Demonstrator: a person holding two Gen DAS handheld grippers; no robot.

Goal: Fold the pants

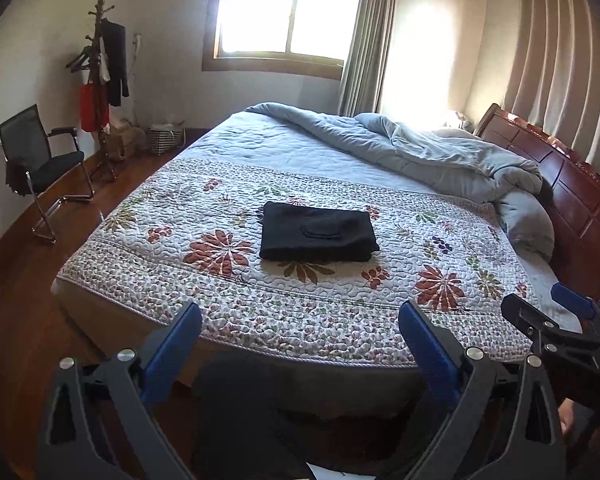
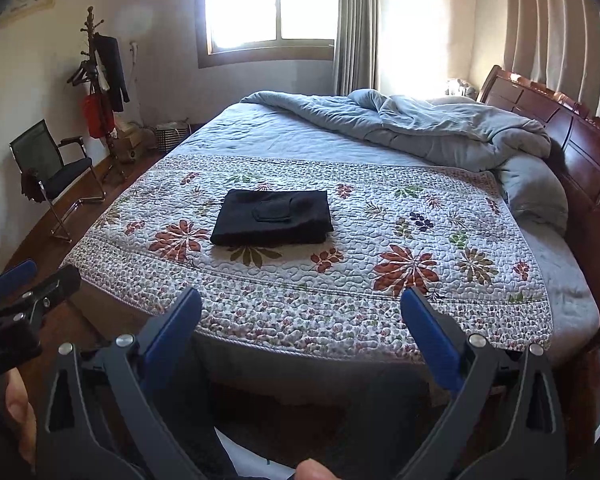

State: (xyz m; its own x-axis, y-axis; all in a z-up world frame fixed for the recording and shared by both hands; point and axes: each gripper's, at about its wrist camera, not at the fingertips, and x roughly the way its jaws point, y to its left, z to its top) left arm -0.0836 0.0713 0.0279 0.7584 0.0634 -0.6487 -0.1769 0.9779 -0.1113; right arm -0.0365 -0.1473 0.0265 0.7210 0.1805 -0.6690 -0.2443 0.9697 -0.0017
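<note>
Left gripper spread wide, nothing between its blue-padded fingers, held off the near edge of the bed, touching nothing. Right gripper likewise wide apart and holding nothing, also short of the bed edge. Each shows at the edge of the other's view: the right one at the left wrist view's right side, the left one at the right wrist view's left side. Both have black angular plastic arms with round metal pivot bolts and flat blue pads.

Pants are black, soft matte fabric, folded into a neat flat rectangle with a pocket seam showing on top. They lie on the floral quilt, around the middle of the bed, well apart from both grippers.

Quilt is white, stitched in a pebbly pattern, with red, green and purple flower prints. A rumpled grey-blue duvet is bunched toward the glossy dark wood headboard. Black mesh chair with chrome legs stands on the wooden floor, beside a coat rack.
</note>
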